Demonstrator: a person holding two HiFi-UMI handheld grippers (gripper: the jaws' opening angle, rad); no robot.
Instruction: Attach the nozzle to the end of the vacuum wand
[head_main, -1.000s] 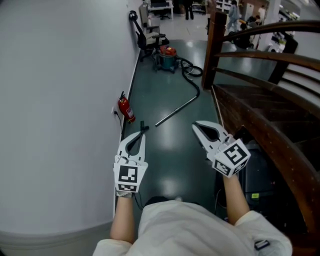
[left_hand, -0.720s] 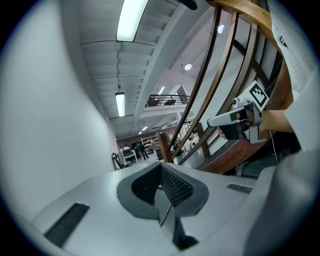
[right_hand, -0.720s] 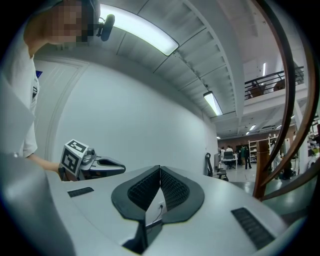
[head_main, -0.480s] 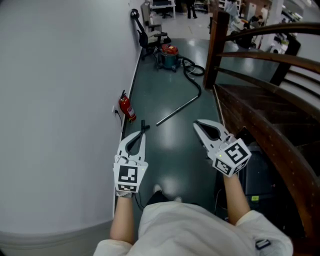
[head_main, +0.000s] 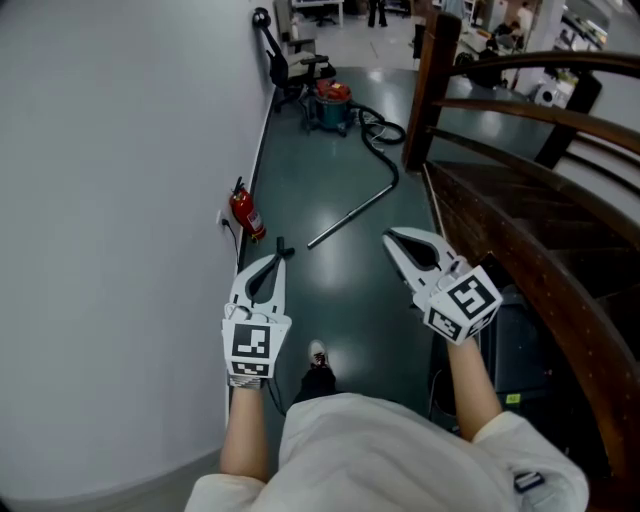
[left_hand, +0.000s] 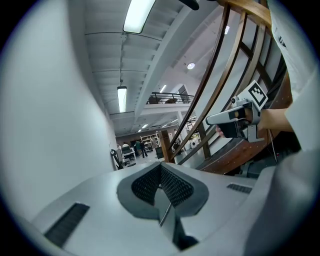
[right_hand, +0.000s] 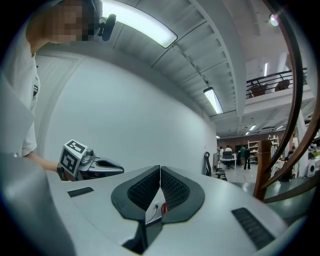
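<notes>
Glossy floor ahead carries the vacuum wand, lying just right of the fire extinguisher, and a step forward has brought the left tool and right tool, both pressed together empty, closer for pickup.

White shoe now in view beneath torso, person stepping forward

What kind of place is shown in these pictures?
Probably a hallway in a large office or workshop building: a wooden stair railing, a fire extinguisher by the wall, and shelves further back.
</notes>
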